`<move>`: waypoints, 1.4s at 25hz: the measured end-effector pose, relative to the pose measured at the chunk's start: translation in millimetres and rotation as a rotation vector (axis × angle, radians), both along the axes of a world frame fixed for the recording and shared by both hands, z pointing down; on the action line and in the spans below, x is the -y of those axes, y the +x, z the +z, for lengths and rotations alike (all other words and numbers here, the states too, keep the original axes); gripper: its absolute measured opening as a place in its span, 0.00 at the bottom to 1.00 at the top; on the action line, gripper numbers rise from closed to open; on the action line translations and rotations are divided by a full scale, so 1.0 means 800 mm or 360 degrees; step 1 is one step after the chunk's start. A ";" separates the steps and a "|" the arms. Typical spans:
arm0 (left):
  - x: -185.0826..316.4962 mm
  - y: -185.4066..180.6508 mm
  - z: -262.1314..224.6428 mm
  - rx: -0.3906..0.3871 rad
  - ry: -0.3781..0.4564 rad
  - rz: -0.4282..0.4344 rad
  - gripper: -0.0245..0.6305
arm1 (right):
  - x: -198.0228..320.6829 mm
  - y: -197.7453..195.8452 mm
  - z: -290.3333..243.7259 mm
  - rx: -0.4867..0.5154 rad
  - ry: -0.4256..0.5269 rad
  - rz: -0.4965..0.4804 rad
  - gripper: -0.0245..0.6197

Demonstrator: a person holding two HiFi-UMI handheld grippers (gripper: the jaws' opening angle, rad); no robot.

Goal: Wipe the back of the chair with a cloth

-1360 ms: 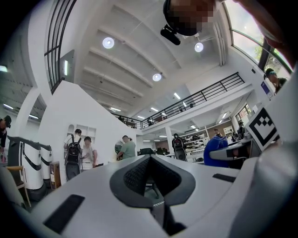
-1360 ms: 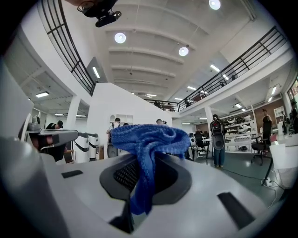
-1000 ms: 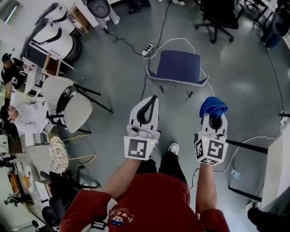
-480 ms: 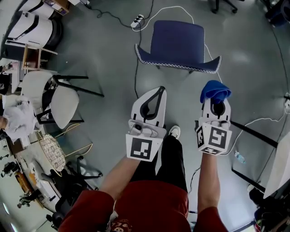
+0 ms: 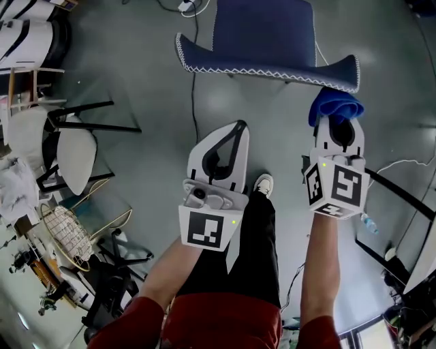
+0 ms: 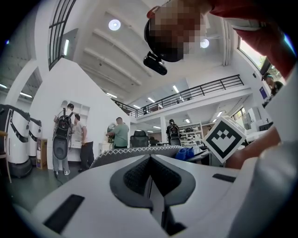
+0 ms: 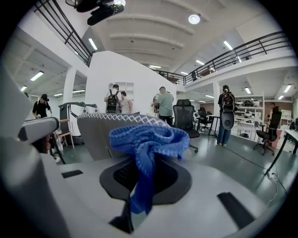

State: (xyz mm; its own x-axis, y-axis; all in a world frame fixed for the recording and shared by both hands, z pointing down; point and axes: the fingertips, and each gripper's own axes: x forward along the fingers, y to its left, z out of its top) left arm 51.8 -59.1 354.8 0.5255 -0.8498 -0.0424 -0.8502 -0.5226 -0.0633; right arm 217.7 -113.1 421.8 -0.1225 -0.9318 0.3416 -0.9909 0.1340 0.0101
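The blue chair (image 5: 266,34) stands just ahead of me, its backrest top edge with white zigzag stitching (image 5: 272,70) facing me. In the right gripper view the same backrest (image 7: 104,130) rises close behind the cloth. My right gripper (image 5: 338,112) is shut on a bunched blue cloth (image 5: 334,105), which sits just below the backrest's right corner. From the right gripper view the cloth (image 7: 144,146) bulges above the shut jaws. My left gripper (image 5: 235,133) is shut and holds nothing, a little short of the backrest (image 6: 135,152).
A white chair with black legs (image 5: 65,146) and a wire basket (image 5: 65,232) stand at the left. A power strip and cables (image 5: 191,7) lie on the grey floor beyond the chair. My shoe (image 5: 262,184) shows between the grippers. Several people stand far off (image 7: 163,107).
The chair has come nearer and risen in the head view. Both grippers have advanced towards its backrest, the right one with the cloth now at the backrest's right corner.
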 end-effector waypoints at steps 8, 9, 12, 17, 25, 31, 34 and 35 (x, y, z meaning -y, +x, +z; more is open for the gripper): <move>0.004 0.012 0.090 0.0001 -0.0024 0.0008 0.06 | 0.024 0.015 0.115 -0.0041 -0.0084 -0.0005 0.13; 0.004 0.016 0.103 0.0008 -0.0029 0.0013 0.06 | 0.027 0.020 0.132 -0.0046 -0.0097 0.0001 0.13; 0.004 0.018 0.137 0.0011 -0.0045 0.0005 0.06 | 0.039 0.023 0.180 -0.0059 -0.0143 0.0001 0.13; 0.013 0.011 0.176 0.0000 -0.0042 -0.0025 0.06 | 0.063 0.017 0.247 -0.0073 -0.0209 -0.0021 0.13; 0.010 0.005 0.214 0.0020 -0.0074 -0.0036 0.06 | 0.085 0.030 0.334 -0.0125 -0.0348 -0.0002 0.13; 0.011 0.004 0.228 0.0008 -0.0115 -0.0058 0.06 | 0.093 0.044 0.394 -0.0151 -0.0537 0.0027 0.13; 0.018 0.007 0.234 0.0040 -0.0115 -0.0050 0.06 | 0.098 0.048 0.413 -0.0156 -0.0574 0.0021 0.13; 0.022 0.007 0.235 0.0049 -0.0111 -0.0049 0.06 | 0.100 0.048 0.417 -0.0149 -0.0579 0.0019 0.13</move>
